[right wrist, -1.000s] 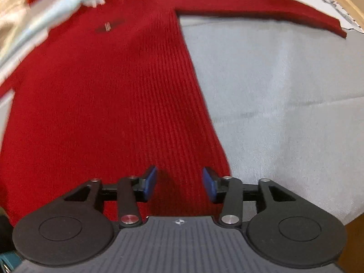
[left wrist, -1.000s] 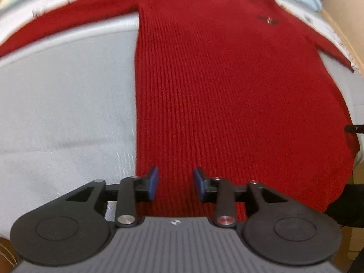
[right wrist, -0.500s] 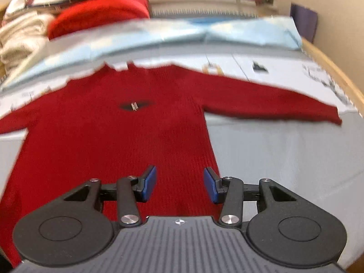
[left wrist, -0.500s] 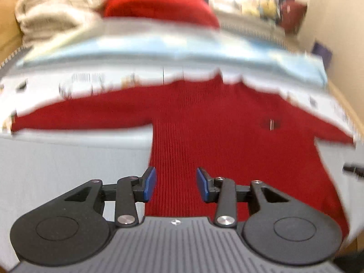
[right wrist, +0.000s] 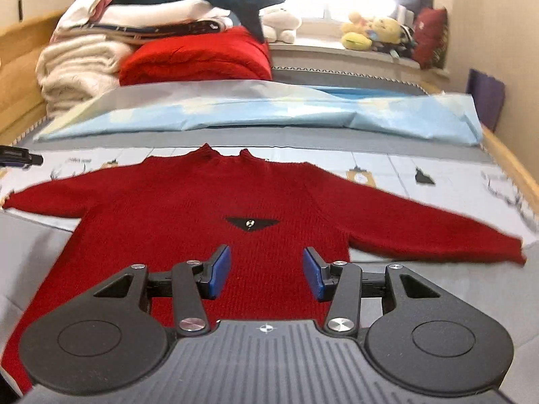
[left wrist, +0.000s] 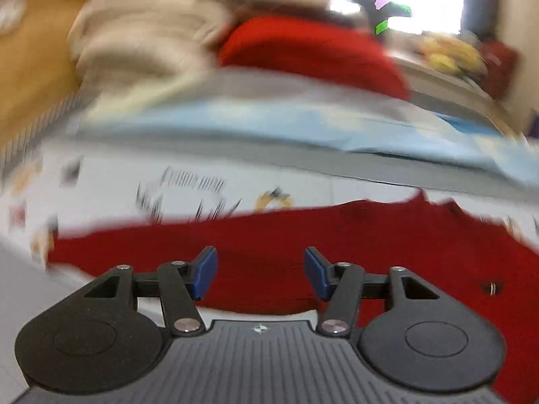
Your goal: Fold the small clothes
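Observation:
A red knitted sweater (right wrist: 209, 208) lies flat on the bed, front up, both sleeves spread out sideways, with a small dark emblem (right wrist: 252, 224) on the chest. My right gripper (right wrist: 266, 275) is open and empty, raised over the sweater's lower body. In the blurred left wrist view my left gripper (left wrist: 260, 276) is open and empty, over the sweater's left sleeve (left wrist: 141, 252) near the armpit. The tip of the left gripper (right wrist: 20, 160) shows at the left edge of the right wrist view.
The bed (right wrist: 438, 303) has a grey cover and a printed white sheet (right wrist: 421, 175). A light blue sheet (right wrist: 269, 111) lies behind the sweater. Stacked blankets (right wrist: 77, 67), a folded red blanket (right wrist: 195, 57) and plush toys (right wrist: 370, 32) are at the head end. Wooden bed rails (right wrist: 512, 161) run along both sides.
Both grippers have tilted up and moved forward from the sweater's hem toward its upper part. The left gripper has swung toward the left sleeve and opened wider. The sweater has not moved.

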The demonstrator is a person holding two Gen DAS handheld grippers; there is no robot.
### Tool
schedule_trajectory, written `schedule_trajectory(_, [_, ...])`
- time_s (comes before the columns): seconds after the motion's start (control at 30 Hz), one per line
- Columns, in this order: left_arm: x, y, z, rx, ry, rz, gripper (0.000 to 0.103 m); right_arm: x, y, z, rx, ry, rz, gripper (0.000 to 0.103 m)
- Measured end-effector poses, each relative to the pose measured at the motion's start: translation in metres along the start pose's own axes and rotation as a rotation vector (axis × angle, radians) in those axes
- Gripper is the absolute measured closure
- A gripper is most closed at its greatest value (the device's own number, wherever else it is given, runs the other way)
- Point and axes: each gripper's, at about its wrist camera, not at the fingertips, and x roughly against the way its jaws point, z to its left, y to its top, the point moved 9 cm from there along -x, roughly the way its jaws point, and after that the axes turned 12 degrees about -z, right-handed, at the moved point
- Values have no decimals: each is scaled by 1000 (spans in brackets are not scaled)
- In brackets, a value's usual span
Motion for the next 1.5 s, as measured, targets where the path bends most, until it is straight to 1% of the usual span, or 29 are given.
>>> schedule_trajectory(0.03, [-7,-2,11,58,3,23,42,-3,9,1,3,-5,9,53])
schedule_trajectory(0.07, [-14,-5,20,94,19,44,43,-5,21,6,3,-5,15,53])
schedule_trajectory(0.1, [-22,-7,32,109,50,65,47,-10,34,11,6,2,11,53])
schedule_trajectory(0.17, [-32,-13,50,123,104,90,50,-18,64,27,1,32,-25,53])
schedule_trajectory(0.2, [-36,-15,60,138,118,93,52,-23,77,35,-7,54,-47,50])
schedule_trajectory(0.23, [-39,-17,68,148,134,97,57,-29,88,43,-10,75,-70,44])
schedule_trajectory(0.3, [-43,-19,85,172,173,108,58,-45,101,57,-1,98,-118,40])
schedule_trajectory(0.37, [-47,-23,101,186,203,118,57,-64,95,64,8,84,-132,39])
schedule_trajectory(0.4, [-48,-26,109,187,221,129,58,-74,87,64,9,61,-117,39])
schedule_trajectory(0.43, [-52,-27,116,191,231,132,57,-86,76,64,13,31,-75,40])
schedule_trajectory(0.47, [-56,-28,123,196,239,132,58,-98,63,66,22,20,-18,41])
schedule_trajectory(0.5, [-59,-28,129,196,250,135,57,-105,57,68,17,35,6,42])
schedule_trajectory(0.57, [-64,-29,139,198,265,144,57,-112,58,70,-12,60,12,42])
schedule_trajectory(0.67, [-72,-33,152,214,292,157,57,-117,68,74,-25,81,-10,42])
schedule_trajectory(0.77, [-81,-34,161,251,297,166,57,-124,72,73,-12,72,-9,47])
schedule_trajectory(0.83, [-86,-36,167,277,298,183,56,-131,71,71,-15,60,4,52])
schedule_trajectory(0.9, [-89,-38,175,325,295,195,55,-136,71,67,-25,43,13,53])
schedule_trajectory(1.0, [-91,-43,194,445,302,220,52,-142,68,64,-21,18,15,53])
schedule_trajectory(1.13, [-93,-52,216,591,309,246,52,-145,65,69,-2,23,29,52])
schedule_trajectory(1.23, [-95,-58,228,644,326,249,52,-147,61,73,12,27,44,51])
schedule_trajectory(1.3, [-98,-60,233,667,330,240,53,-149,58,74,-1,35,56,51])
schedule_trajectory(1.4, [-99,-59,233,656,341,222,55,-152,55,73,-23,33,73,51])
schedule_trajectory(1.47, [-100,-57,231,619,352,215,80,-154,52,71,-39,33,85,51])
schedule_trajectory(1.5, [-100,-56,231,603,363,210,90,-154,52,69,-48,33,90,51])
